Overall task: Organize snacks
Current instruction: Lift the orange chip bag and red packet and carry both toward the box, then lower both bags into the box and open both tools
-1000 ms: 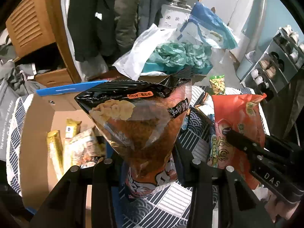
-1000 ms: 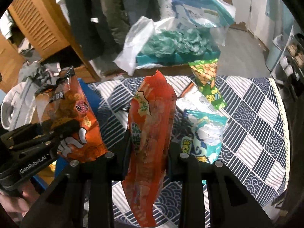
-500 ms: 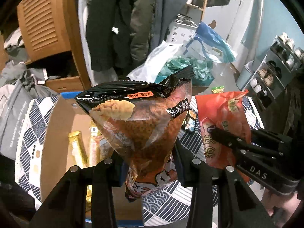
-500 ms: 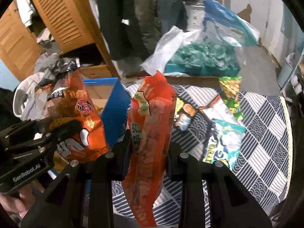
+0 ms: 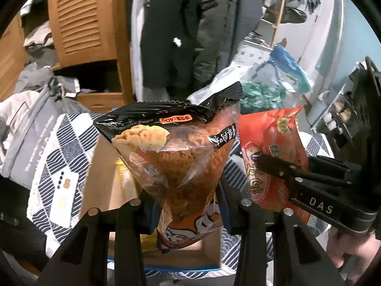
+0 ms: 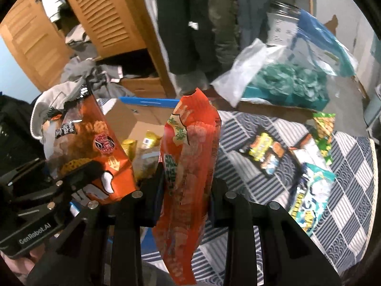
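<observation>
Left gripper [image 5: 188, 205]: fingers pinching the chip bag [image 5: 176, 164] near its lower end and holding it upright, black top seam uppermost, above the box [image 5: 102, 190]. In the right wrist view the same gripper [image 6: 78, 178] is showing at the left edge, clamping the chip bag [image 6: 88, 147] beside the box's blue rim.

Box [image 6: 142, 119]: cardboard, open, sitting at the left end of the table [image 6: 345, 209]. Gold packets [image 6: 129, 146] are lying inside; how many is hard to tell, since the held bags are covering most of the interior.

Right gripper [image 6: 187, 191]: fingers pressing on the red bag [image 6: 190, 166] at mid-height, the bag standing upright with its lower end hanging below the fingers, near the box's right edge. In the left wrist view this gripper [image 5: 264, 164] is reaching in from the right, gripping the red bag [image 5: 269, 143] just beside the chip bag.

Table, right half, on the patterned cloth: a yellow packet [image 6: 264, 150] lying near the middle, a white packet [image 6: 307, 152] to its right, a green packet [image 6: 323, 131] toward the far edge, and a teal bag [image 6: 312, 193] nearer the front edge. All are lying loose, apart from both grippers.

Beyond the far edge: a clear bag [image 6: 285, 76] of green material.
</observation>
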Demonstrator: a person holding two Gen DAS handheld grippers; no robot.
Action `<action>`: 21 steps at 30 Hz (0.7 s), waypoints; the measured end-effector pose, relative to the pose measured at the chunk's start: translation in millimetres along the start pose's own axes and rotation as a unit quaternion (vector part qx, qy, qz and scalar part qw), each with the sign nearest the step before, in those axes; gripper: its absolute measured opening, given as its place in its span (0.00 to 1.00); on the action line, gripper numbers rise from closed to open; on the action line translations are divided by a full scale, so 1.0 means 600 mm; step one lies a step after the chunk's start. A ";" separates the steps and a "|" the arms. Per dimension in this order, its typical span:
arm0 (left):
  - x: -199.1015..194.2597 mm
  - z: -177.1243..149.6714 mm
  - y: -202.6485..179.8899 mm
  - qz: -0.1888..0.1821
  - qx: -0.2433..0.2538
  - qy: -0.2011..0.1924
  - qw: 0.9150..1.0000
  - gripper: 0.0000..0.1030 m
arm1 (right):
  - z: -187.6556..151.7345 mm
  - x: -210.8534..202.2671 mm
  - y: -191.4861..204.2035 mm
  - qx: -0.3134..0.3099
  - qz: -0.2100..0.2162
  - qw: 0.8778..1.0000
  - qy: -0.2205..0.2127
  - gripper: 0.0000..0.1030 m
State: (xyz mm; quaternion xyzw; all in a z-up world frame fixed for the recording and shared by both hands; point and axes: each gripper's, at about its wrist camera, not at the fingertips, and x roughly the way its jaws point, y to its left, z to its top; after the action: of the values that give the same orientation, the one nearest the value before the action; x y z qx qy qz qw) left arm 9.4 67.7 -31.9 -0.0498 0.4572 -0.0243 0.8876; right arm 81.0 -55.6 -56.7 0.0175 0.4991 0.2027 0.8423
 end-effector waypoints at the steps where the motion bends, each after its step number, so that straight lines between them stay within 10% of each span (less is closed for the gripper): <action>1: 0.000 -0.004 0.009 0.004 -0.003 0.001 1.000 0.40 | 0.002 0.006 0.008 -0.003 0.004 1.000 0.002 0.27; 21: 0.056 -0.041 0.136 0.052 -0.056 0.048 0.996 0.41 | 0.019 0.119 0.126 -0.030 0.035 0.997 0.058 0.27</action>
State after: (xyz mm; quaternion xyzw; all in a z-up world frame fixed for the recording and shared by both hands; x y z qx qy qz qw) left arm 8.7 143.9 -82.1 -0.0744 0.5019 0.0457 0.8605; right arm 96.2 41.1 -92.8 -0.0020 0.5399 0.2475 0.8045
